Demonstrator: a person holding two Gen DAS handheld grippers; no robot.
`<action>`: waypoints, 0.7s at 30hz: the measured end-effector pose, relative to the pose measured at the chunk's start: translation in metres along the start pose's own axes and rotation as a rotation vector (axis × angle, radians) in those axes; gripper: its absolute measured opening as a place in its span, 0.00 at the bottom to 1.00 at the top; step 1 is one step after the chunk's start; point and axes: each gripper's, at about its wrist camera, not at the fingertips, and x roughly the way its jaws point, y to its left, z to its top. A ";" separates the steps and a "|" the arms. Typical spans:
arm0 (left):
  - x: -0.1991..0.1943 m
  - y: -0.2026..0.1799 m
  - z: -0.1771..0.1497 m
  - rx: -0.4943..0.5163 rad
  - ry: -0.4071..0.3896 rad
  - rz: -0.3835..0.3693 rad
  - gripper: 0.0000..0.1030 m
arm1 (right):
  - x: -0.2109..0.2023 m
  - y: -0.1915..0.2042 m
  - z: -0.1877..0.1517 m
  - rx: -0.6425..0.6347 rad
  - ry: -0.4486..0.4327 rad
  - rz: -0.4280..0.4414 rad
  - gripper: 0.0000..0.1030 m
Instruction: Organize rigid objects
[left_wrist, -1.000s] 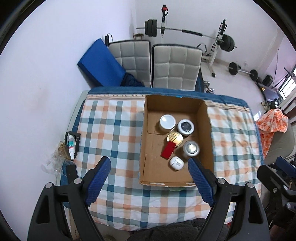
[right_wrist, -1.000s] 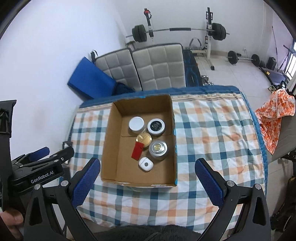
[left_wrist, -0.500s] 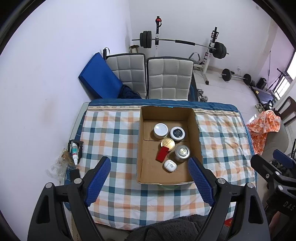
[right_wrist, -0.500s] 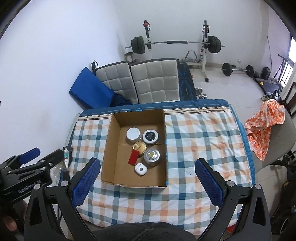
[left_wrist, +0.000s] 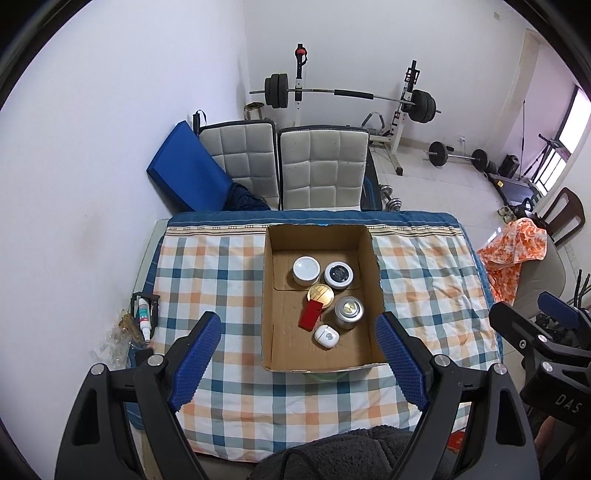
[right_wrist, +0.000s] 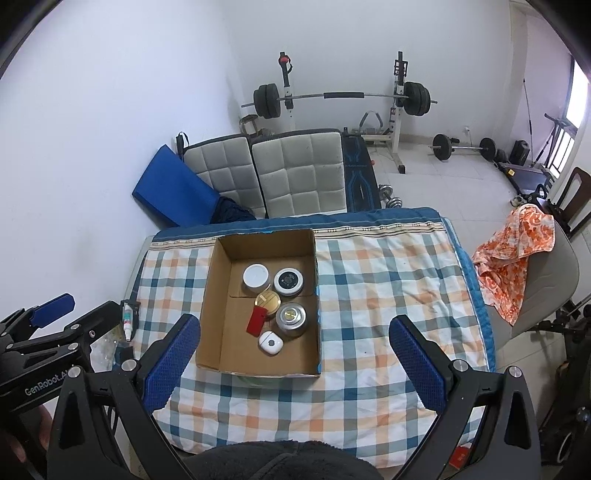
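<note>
Both sets of fingers are held wide and empty above the near edge of the desk. The cardboard box is seen at frame centre, beyond both grippers, its long axis running away from them. Five items are clustered in its right half: white jar, black-lidded jar, gold disc, red card, silver tin. The left gripper is judged nearer to it than the right gripper.

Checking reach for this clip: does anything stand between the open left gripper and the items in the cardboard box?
Nothing visible does. The left gripper hangs open above the checked cloth; the cardboard box is open-topped, its items uncovered.
</note>
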 end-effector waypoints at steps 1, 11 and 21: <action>0.000 0.000 0.000 0.000 0.000 0.000 0.83 | 0.000 0.000 0.000 0.000 -0.002 0.000 1.00; 0.003 -0.003 -0.003 0.004 0.003 0.009 0.83 | -0.003 -0.005 -0.002 0.013 -0.010 -0.031 1.00; 0.004 -0.005 -0.004 0.004 0.003 0.011 0.83 | -0.005 -0.012 -0.005 0.026 -0.028 -0.076 1.00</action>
